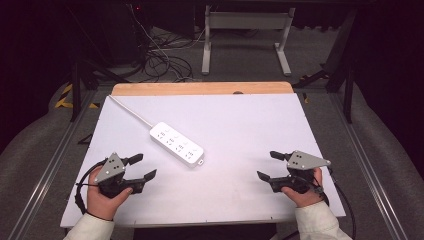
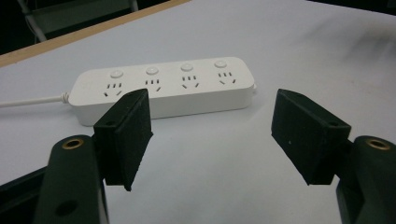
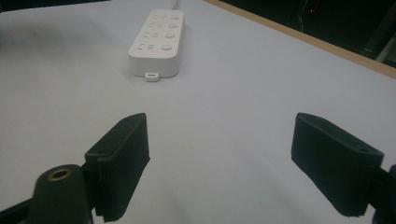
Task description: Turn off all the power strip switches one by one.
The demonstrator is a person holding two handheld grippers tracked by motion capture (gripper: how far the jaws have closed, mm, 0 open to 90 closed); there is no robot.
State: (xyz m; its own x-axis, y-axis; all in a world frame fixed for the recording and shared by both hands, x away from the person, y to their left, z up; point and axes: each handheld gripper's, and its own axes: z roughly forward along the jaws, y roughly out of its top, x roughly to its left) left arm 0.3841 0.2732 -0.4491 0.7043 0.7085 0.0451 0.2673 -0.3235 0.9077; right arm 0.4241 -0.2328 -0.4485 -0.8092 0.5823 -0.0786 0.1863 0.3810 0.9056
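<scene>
1. The white power strip (image 1: 177,144) lies flat on the white table (image 1: 240,125), a bit left of the middle, running diagonally. Its cord (image 1: 131,111) trails off toward the far left corner.
2. The left gripper (image 1: 141,167) sits near the front left of the table, held in the person's left hand (image 1: 102,199). Jaws are spread wide with nothing between them, and they point toward the strip, which is near but not touching.
3. In the left gripper view the strip (image 2: 163,91) lies crosswise just past the jaws, showing four socket sets, each with a round button.
4. The right gripper (image 1: 267,165) is at the front right, well apart from the strip, also wide open and empty.
5. In the right gripper view the strip (image 3: 158,42) is farther off, with its small end tab facing the camera.
</scene>
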